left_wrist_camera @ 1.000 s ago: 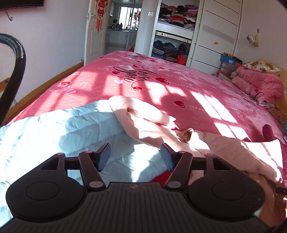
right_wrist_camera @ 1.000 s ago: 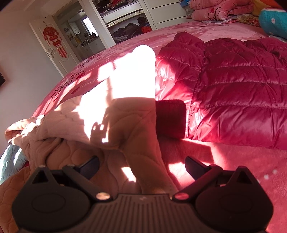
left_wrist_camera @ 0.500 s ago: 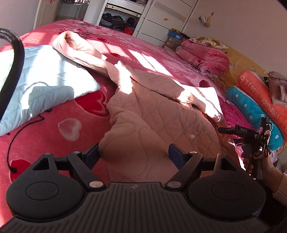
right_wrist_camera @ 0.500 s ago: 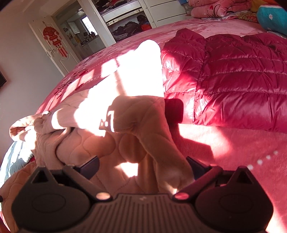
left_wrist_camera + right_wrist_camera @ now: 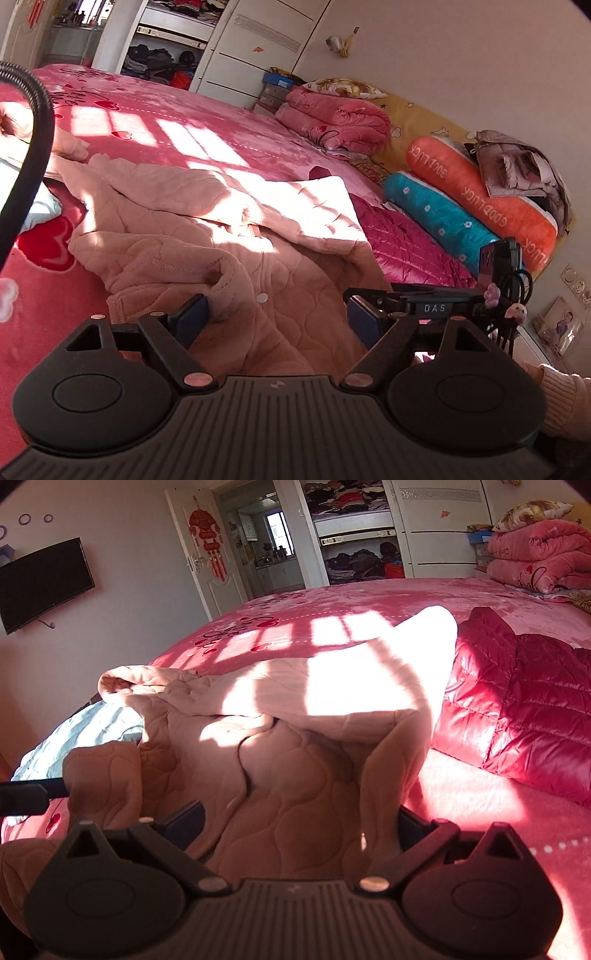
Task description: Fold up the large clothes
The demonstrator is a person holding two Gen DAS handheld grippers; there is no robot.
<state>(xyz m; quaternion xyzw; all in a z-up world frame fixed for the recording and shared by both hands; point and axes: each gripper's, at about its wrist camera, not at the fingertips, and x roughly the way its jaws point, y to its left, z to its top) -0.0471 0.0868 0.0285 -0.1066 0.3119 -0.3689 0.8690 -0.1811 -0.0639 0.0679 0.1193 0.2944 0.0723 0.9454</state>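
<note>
Since the earlier frame the left gripper (image 5: 275, 314) has swung from the pale blue quilted garment (image 5: 79, 734) over to the crumpled pink quilted robe (image 5: 207, 236) near the front edge of the bed (image 5: 207, 129), its jaws opening wide, fabric between them but not pinched. The right gripper (image 5: 301, 823) also stands wide, ungripped cloth bunched between its fingers. Closing now risks catching several layers, since the hem is buried, giving a skewed fold.

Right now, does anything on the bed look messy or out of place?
Yes. The pink quilted robe lies crumpled in a heap, one flap folded back over itself, its far sleeve draped across the pale blue quilt. Its right edge overlaps the red puffer jacket, which lies flat. Nothing looks damaged.
</note>
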